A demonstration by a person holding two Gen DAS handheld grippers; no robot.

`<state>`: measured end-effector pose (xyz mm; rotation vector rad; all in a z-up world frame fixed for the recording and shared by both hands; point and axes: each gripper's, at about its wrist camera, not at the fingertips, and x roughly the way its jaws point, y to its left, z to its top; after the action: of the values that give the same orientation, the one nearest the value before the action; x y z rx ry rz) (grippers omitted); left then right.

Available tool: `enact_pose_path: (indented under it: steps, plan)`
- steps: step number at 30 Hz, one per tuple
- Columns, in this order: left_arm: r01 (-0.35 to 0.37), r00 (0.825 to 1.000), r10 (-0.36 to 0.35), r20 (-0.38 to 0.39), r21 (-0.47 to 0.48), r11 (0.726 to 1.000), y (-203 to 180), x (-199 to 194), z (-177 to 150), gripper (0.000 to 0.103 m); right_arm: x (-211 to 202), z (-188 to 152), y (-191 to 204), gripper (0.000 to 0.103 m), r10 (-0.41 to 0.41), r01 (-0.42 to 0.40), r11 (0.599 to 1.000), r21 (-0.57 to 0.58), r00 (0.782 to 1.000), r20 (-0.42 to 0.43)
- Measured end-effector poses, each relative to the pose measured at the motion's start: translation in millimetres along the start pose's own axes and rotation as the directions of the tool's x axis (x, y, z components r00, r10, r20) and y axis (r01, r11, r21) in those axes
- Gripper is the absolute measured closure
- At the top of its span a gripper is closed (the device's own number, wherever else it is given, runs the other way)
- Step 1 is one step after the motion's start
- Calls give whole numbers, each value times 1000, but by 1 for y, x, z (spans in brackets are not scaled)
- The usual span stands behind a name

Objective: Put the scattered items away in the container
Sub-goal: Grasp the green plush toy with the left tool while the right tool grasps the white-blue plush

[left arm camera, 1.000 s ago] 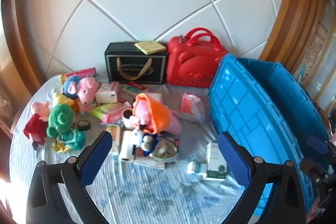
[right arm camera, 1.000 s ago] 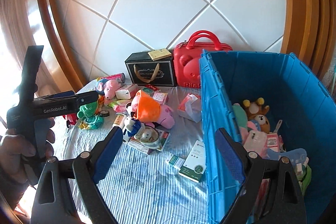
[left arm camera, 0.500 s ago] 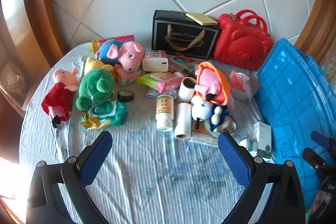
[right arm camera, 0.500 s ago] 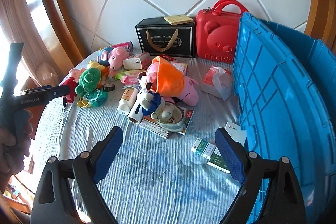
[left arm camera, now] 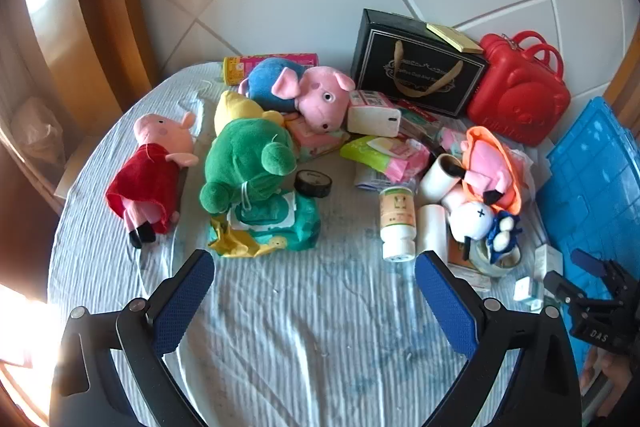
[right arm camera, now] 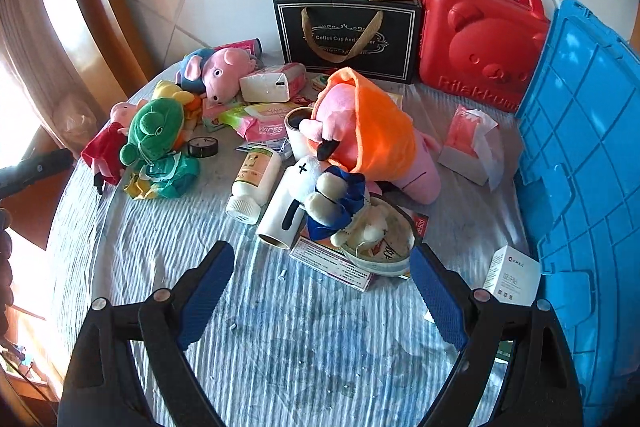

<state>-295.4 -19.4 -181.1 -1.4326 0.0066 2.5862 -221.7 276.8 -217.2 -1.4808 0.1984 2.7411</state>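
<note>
The blue crate (right arm camera: 584, 163) stands at the right, also at the right edge of the left wrist view (left arm camera: 592, 187). Scattered on the cloth: a green frog plush (left arm camera: 244, 159), a red-dress pig plush (left arm camera: 152, 171), a wipes pack (left arm camera: 276, 227), a white bottle (left arm camera: 396, 223), an orange-hooded pig plush (right arm camera: 368, 131), a white-and-blue plush (right arm camera: 332, 199) on a bowl (right arm camera: 384, 251), a small white box (right arm camera: 512, 275). My left gripper (left arm camera: 314, 291) is open and empty, just short of the wipes pack. My right gripper (right arm camera: 322, 291) is open and empty, just short of the bowl.
A black gift box (right arm camera: 348, 31) and a red case (right arm camera: 480, 35) stand at the back by the wall. A tissue pack (right arm camera: 468, 143) lies near the crate. A tape roll (left arm camera: 314, 183) lies mid-table. Wooden frame borders the left.
Both grippers have swung left, away from the crate, and moved lower toward the scattered items. The crate's inside is out of sight. Both stay open.
</note>
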Motion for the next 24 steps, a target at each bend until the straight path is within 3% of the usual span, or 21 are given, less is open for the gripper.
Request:
enact_pose_path:
  steps: [7,14,17,24]
  plan:
    - [-18,1000,18,-1,-20,1000,36,40,16,1,63,14,5,13,-70,70,998,-2,996,-47]
    - [-22,1000,23,3,-47,999,58,101,53,1,109,21,6,13,-112,113,994,6,989,-93]
    - [-19,1000,18,-20,-48,999,58,135,70,1,119,22,5,13,-115,117,993,24,988,-100]
    - [-113,986,110,-121,-12,994,62,210,91,0,130,24,1,13,-135,139,990,29,984,-115]
